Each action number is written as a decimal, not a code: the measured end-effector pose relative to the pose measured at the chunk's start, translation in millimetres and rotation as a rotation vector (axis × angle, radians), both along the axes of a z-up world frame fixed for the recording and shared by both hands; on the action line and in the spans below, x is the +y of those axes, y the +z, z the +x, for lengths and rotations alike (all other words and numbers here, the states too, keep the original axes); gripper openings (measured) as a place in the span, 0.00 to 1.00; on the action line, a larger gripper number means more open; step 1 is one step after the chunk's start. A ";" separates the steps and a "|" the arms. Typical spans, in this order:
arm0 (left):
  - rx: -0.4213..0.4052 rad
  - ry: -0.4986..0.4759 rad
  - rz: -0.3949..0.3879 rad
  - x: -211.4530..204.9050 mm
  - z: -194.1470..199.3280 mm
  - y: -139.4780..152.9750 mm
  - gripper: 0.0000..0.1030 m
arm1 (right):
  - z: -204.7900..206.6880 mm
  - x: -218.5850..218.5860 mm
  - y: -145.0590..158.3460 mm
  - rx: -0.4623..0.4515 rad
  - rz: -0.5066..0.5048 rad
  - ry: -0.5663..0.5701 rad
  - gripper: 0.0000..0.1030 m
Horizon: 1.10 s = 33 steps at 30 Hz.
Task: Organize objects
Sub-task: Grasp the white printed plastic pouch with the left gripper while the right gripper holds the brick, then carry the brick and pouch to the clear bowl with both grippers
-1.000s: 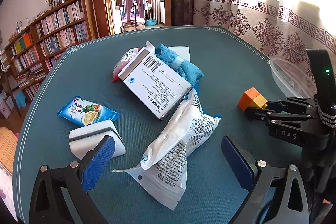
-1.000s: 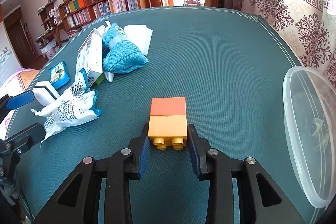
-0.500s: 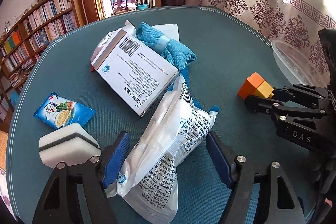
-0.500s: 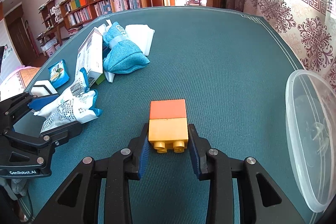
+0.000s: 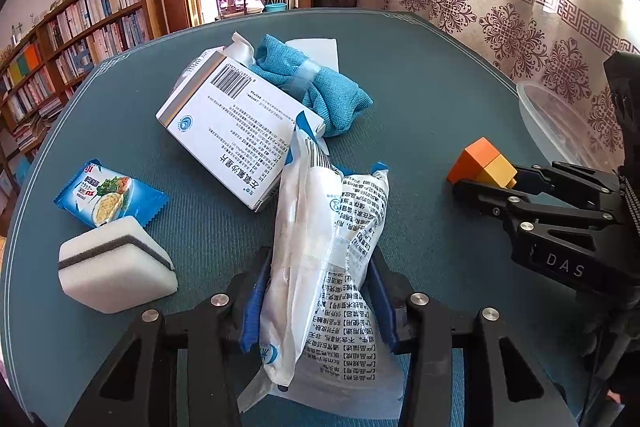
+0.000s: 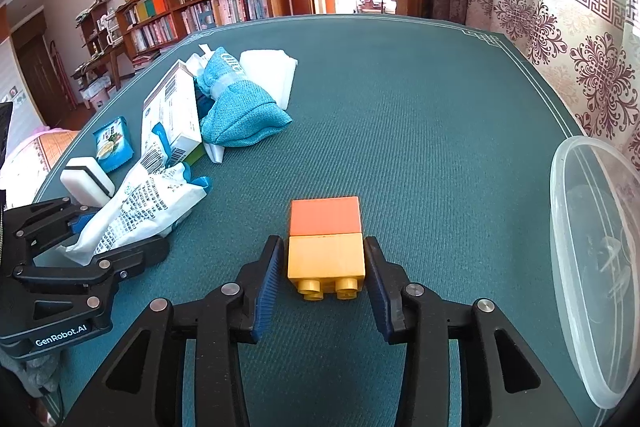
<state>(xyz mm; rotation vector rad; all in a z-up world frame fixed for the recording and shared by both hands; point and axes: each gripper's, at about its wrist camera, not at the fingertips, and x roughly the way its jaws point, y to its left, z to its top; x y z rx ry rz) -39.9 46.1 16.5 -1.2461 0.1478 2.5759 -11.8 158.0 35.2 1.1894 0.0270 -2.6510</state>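
White printed pouch (image 5: 328, 251) on the teal tablecloth (image 6: 400, 99), your left gripper (image 5: 316, 303) closing, pads against it, bookshelves (image 6: 200, 3) behind, orange-yellow block (image 6: 326, 243) between your right gripper's (image 6: 320, 279) opening jaws, gaps either side, clear tub (image 6: 592, 267) far right.

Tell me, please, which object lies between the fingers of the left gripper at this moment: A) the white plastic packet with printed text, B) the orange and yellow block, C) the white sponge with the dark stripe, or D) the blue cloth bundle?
A: in the left wrist view the white plastic packet runs lengthwise between the closing blue-padded fingers of the left gripper, while the sponge sits off to one side.
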 end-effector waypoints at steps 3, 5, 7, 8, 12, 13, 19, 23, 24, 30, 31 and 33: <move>0.006 0.001 0.011 -0.8 4.2 4.3 0.47 | 0.1 0.7 -1.1 0.006 0.000 -0.001 0.41; 0.013 0.000 0.020 -1.6 8.3 7.8 0.47 | 0.4 0.6 -1.5 0.008 0.005 0.001 0.40; 0.017 -0.001 0.025 -1.3 11.7 10.5 0.47 | 0.7 0.9 -1.6 0.010 0.009 0.000 0.38; 0.017 0.000 0.028 -1.4 13.0 11.2 0.47 | 1.0 1.9 -1.8 0.012 0.009 -0.003 0.34; 0.021 -0.002 0.032 0.2 16.1 13.3 0.47 | 1.1 7.1 -0.8 0.005 -0.017 -0.013 0.32; 0.022 -0.004 0.033 1.5 16.7 13.7 0.47 | 1.2 8.2 -0.3 0.004 -0.021 -0.014 0.32; 0.030 -0.011 0.038 5.5 18.9 17.6 0.47 | 6.0 16.8 6.2 0.015 -0.032 -0.022 0.32; 0.036 -0.021 0.041 9.0 19.0 20.1 0.47 | 12.9 24.5 13.8 0.031 -0.021 -0.030 0.32; 0.038 -0.024 0.042 10.7 18.9 20.9 0.47 | 15.0 27.6 15.8 0.036 -0.019 -0.035 0.32; 0.043 -0.051 0.039 24.8 19.2 23.7 0.47 | 28.9 53.3 27.8 0.062 -0.020 -0.088 0.32; 0.044 -0.056 0.038 27.7 19.1 24.4 0.47 | 31.6 58.6 29.6 0.067 -0.020 -0.100 0.32; 0.048 -0.067 0.036 33.9 19.3 26.1 0.47 | 36.3 69.6 33.1 0.077 -0.015 -0.125 0.32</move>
